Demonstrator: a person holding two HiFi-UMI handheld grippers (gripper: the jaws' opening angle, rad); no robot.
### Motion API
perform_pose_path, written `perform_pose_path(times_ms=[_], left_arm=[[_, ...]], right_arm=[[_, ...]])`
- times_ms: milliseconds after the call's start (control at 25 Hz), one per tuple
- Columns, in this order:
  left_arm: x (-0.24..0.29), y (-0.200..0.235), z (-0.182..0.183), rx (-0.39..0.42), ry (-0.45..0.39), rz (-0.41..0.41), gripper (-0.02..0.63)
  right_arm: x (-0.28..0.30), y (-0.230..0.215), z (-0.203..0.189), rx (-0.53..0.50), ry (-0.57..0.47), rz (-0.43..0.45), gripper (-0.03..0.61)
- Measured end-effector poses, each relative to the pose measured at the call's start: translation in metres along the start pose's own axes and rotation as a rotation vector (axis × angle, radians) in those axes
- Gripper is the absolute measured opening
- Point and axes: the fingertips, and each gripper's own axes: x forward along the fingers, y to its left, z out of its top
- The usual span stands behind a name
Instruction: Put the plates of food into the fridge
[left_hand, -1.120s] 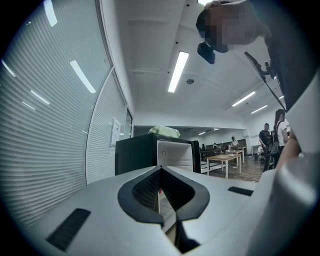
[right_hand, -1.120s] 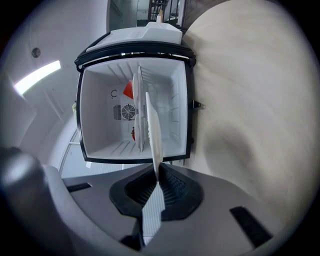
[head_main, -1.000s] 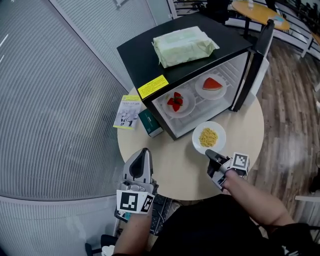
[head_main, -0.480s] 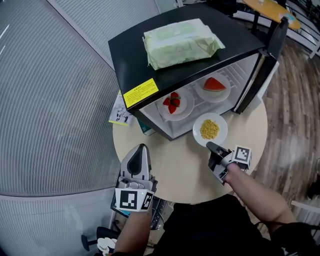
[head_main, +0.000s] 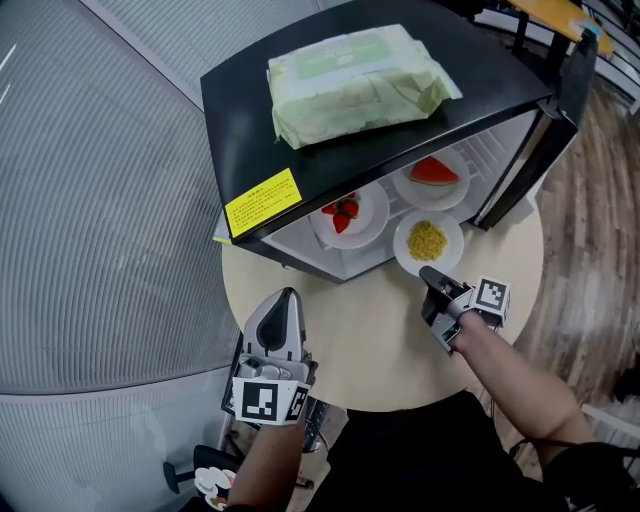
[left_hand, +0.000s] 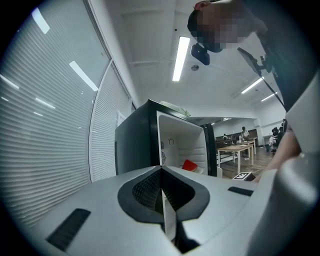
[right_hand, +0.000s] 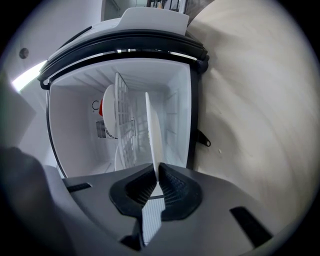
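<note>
Left tool (head_main: 287, 297): lower left of the head view, at the near edge of the tabletop (head_main: 370, 345). In the left gripper view its jaws are pressed together with nothing between them. It is well apart from every plate.
Right tool (head_main: 430, 273): right of centre in the head view, pointing at the fridge (head_main: 300, 150). It is pinching the near rim of the yellow-food plate (head_main: 428, 242). In the right gripper view the pads (right_hand: 170, 182) clamp that white rim and the plate shows edge-on.
Yellow-food plate: at the fridge's open front, below the melon plate (head_main: 436, 178) and right of the strawberry plate (head_main: 348, 215) in the frame. Whether it rests on anything cannot be told.
Strawberry plate: inside the fridge, on the left side of the opening.
Melon plate: inside the fridge, on the right side of the opening.
Fridge: black, upper middle of the head view, standing on the round tabletop. Its door (head_main: 565, 105) is swung open at the upper right.
Wipes pack (head_main: 360, 80): lying flat on the fridge top, upper centre.
Label (head_main: 262, 202): yellow, on the fridge top's front edge, left of the strawberry plate.
</note>
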Motion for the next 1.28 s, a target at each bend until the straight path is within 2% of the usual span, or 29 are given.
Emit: perform_pose_path(times_ms=[440,720,1040,1280], left_arm=[[0.003,0.024,-0.011,0.004,-0.006,0.064,0.005],[-0.002,0.041,-0.026,-0.008,0.036,0.102,0.005],[-0.03,0.067,-0.041,-0.002,0.084,0.182,0.005],[-0.043,0.08,-0.049,-0.011,0.103,0.227,0.005]], right_arm=[[0.027,-0.02,0.026,0.012,-0.011,-0.021,0.018],[0.057,-0.019,0.047,0.001,-0.006,-0.023,0.018],[0.093,-0.015,0.058,0.014,-0.006,-0.025,0.018],[0.114,-0.012,0.059,0.09,-0.028,-0.011,0.02]])
